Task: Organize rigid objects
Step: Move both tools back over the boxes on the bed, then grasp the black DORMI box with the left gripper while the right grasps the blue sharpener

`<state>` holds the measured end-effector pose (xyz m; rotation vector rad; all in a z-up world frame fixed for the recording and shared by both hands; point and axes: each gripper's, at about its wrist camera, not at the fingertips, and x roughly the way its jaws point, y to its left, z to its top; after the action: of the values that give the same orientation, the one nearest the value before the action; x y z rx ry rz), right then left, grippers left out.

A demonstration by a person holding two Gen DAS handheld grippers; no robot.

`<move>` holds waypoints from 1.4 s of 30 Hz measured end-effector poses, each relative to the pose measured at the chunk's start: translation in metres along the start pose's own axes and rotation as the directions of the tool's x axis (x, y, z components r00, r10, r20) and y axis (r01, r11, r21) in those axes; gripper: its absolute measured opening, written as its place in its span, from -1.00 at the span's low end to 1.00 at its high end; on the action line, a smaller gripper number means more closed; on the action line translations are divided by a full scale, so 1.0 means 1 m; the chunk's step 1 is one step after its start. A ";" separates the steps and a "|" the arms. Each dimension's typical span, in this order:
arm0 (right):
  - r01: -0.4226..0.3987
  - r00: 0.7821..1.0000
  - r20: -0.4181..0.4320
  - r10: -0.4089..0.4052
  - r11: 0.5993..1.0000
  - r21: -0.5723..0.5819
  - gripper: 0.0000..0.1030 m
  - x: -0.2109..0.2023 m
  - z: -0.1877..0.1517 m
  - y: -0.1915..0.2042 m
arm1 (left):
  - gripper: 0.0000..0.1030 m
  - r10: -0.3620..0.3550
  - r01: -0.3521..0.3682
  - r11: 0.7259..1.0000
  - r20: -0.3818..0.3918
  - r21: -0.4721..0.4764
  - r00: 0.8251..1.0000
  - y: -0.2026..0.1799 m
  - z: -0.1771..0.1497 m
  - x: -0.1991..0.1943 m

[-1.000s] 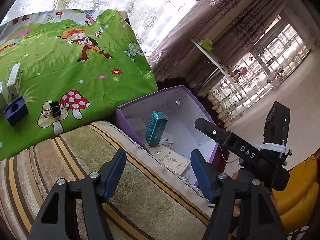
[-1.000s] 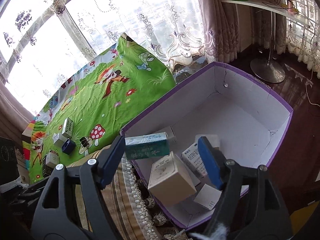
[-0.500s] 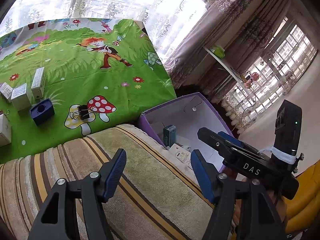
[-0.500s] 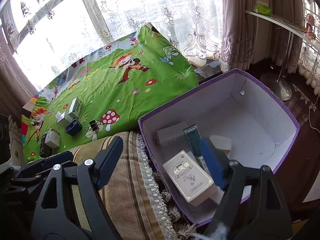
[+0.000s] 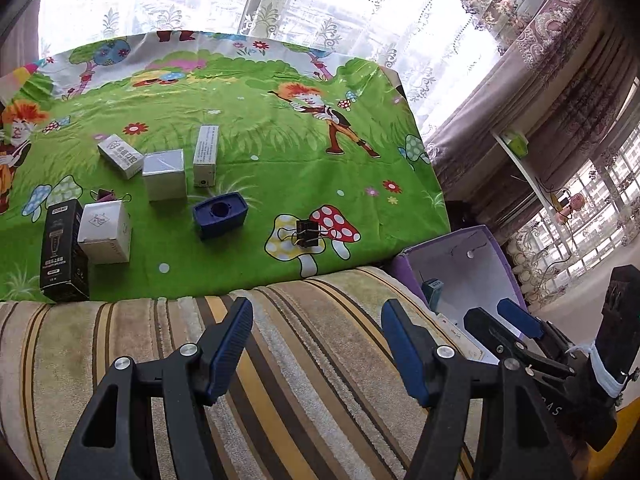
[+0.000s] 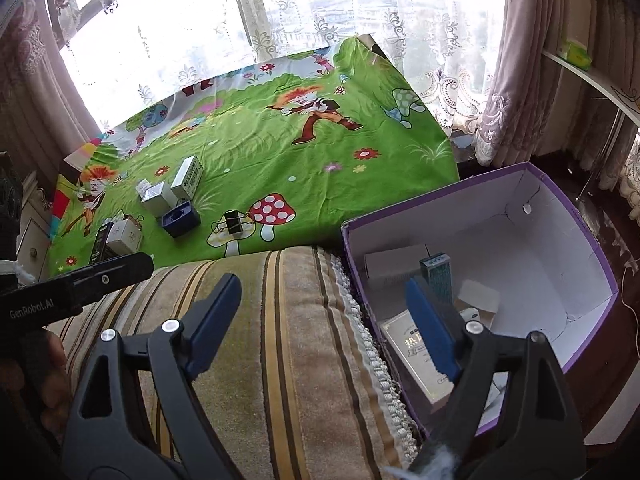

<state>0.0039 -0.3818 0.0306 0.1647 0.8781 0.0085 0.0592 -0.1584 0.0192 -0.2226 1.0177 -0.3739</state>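
L gripper (image 5: pixel 316 344) spread wide, nothing between the pads, hanging over the striped cushion (image 5: pixel 280 360). R gripper (image 6: pixel 324 320) also spread, empty, its right-hand finger over the near-left corner of the purple box (image 6: pixel 592 240).

Room: cushion edge w/ fringe runs just right of R gripper, box butts against it. Green cartoon cloth (image 5: pixel 260 140) starts straight ahead of L gripper, past the cushion's far edge; cloth's right edge drops off ahead-right. Open cloth betw. the items and that edge.

Items ahead-left of L gripper: black box (image 5: pixel 62 250) lying w/ long axis running away from gripper; white cube box (image 5: pixel 105 232) touching it; silver box (image 5: pixel 165 174); tall white carton (image 5: pixel 206 155) lying, long axis away; another white carton (image 5: pixel 120 156) angled left; blue holder (image 5: pixel 220 214) opening up; binder clip (image 5: pixel 307 233) nearest, dead ahead on the mushroom print.

In box: teal carton (image 6: pixel 438 276) upright, gold-label carton (image 6: pixel 416 354) flat, near R finger.

Vs 1 s ago: teal carton then sat betw. R fingers, now stands in box; R gripper pulled back left; L view swung toward the cloth.
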 end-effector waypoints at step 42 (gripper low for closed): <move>-0.110 0.974 -0.227 0.022 0.916 -0.385 0.68 0.135 0.055 0.167 | 0.30 0.332 -0.366 0.918 -0.209 -0.153 0.920 0.186 0.028 0.024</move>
<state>0.1422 -0.2148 -0.0135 -0.1909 1.0720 0.2718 0.1314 0.0019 -0.0511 -0.1739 1.2479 0.0332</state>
